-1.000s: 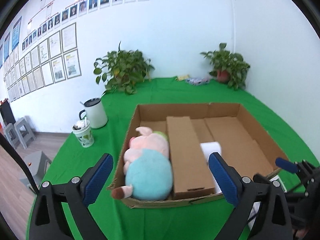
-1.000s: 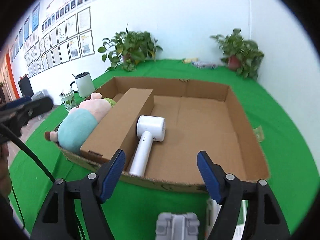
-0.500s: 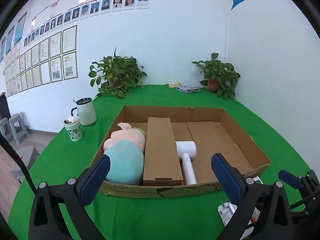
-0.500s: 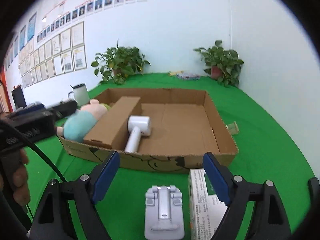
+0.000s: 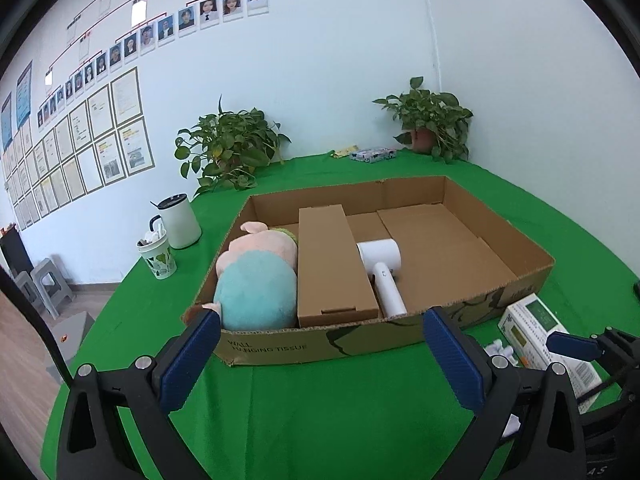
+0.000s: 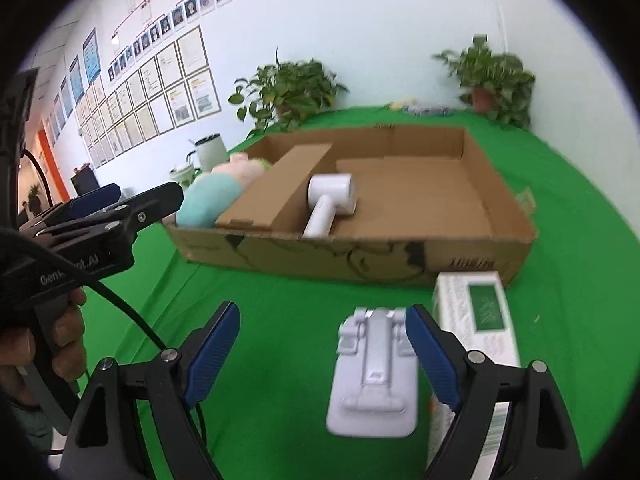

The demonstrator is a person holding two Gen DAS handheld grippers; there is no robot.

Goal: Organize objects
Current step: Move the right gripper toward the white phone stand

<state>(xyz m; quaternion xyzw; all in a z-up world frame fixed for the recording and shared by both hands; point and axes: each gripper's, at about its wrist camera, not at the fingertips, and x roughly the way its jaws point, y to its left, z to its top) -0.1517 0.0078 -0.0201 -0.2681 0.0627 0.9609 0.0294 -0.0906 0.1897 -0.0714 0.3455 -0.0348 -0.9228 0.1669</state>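
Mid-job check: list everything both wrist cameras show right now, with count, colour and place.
cardboard tray: 1, brown, centre of the green table
plush toy: 1, pink and teal, tray's left end
long carton: 1, brown, in tray beside the plush
hair dryer: 1, white, in tray right of carton
phone stand: 1, grey, on table before tray
green-white box: 1, right of stand
mugs: 2, white, left of tray
potted plants: 2, green, at wall
left gripper: open, empty
right gripper: open over stand
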